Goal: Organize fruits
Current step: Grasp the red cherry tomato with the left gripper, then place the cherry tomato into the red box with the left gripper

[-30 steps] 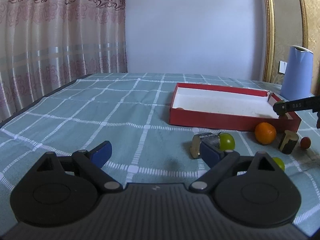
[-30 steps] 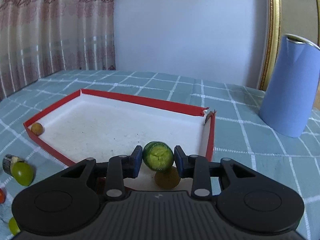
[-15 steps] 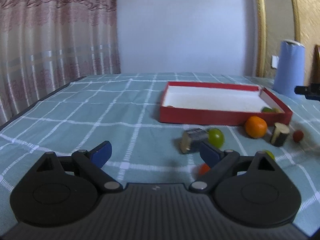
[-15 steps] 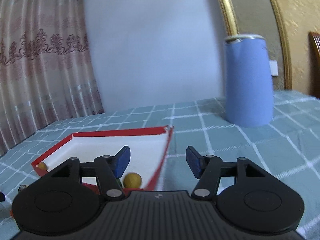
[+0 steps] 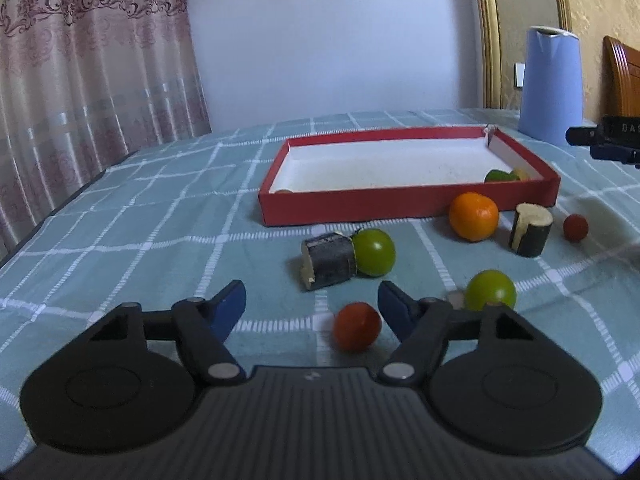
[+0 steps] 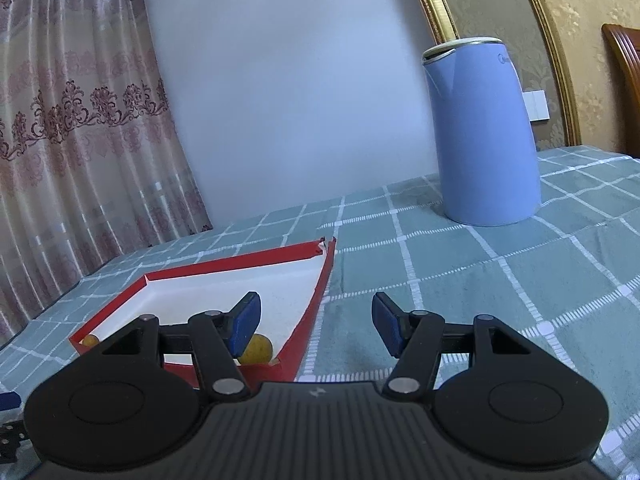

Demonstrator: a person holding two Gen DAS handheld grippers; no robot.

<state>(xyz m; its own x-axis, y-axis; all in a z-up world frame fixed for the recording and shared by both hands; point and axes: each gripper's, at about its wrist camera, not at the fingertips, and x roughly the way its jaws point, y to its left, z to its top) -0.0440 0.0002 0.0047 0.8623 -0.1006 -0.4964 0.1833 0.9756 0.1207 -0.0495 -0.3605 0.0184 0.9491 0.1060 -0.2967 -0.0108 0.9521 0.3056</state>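
Observation:
My left gripper (image 5: 312,300) is closing around a small red tomato (image 5: 357,326) that lies on the cloth near the right finger; the pads do not press it. Beyond it lie a dark sugarcane piece (image 5: 329,261), a green fruit (image 5: 374,252), another green fruit (image 5: 490,290), an orange (image 5: 473,216), a second cane piece (image 5: 530,230) and a second red tomato (image 5: 575,227). The red box (image 5: 404,204) holds a green piece (image 5: 498,176) and small yellow fruits. My right gripper (image 6: 316,322) stands open and empty over the box's right wall (image 6: 316,304), with a yellow fruit (image 6: 258,350) behind its left finger.
A tall blue jug (image 6: 482,132) stands on the checked cloth behind the box at the right. A curtain (image 5: 80,80) hangs at the left, past the table's dark edge. A wooden chair back (image 5: 622,76) shows at the far right.
My right gripper let go of the green piece, which now lies in the box, and swung right. My left gripper moved over to the red tomato and its jaws narrowed.

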